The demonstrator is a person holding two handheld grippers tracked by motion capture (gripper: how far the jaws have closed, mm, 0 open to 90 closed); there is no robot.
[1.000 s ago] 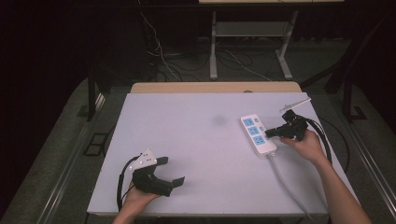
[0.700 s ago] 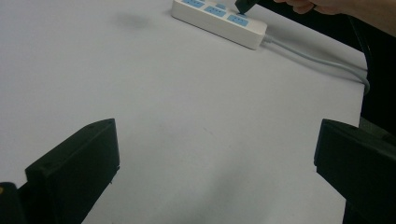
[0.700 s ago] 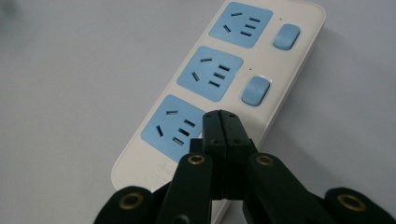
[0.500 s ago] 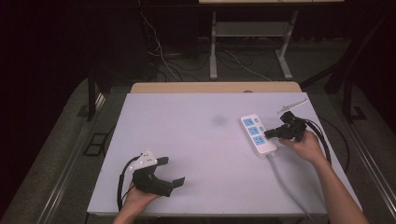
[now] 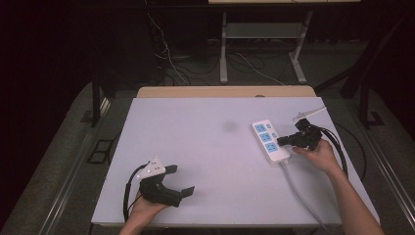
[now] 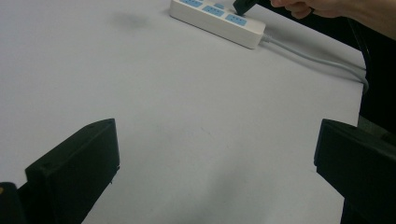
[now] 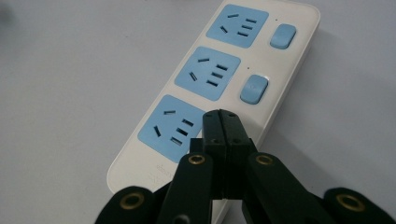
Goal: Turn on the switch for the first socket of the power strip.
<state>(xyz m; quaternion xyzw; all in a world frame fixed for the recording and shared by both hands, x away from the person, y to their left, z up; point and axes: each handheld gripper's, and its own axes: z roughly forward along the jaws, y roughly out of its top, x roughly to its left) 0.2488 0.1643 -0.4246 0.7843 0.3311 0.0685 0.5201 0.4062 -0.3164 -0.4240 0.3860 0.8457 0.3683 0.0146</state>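
The right tongs (image 7: pixel 221 122) are pinched fully together, tips pressed on the white power strip (image 7: pixel 187 88) at its nearest switch. The strip lies on the counter's (image 5: pixel 205 147) right side. The left tongs (image 5: pixel 180 180) gape wide, empty, near the front-left edge.

A white table (image 5: pixel 205 147) stands over a dark floor with tangled cables (image 5: pixel 166 58) behind it
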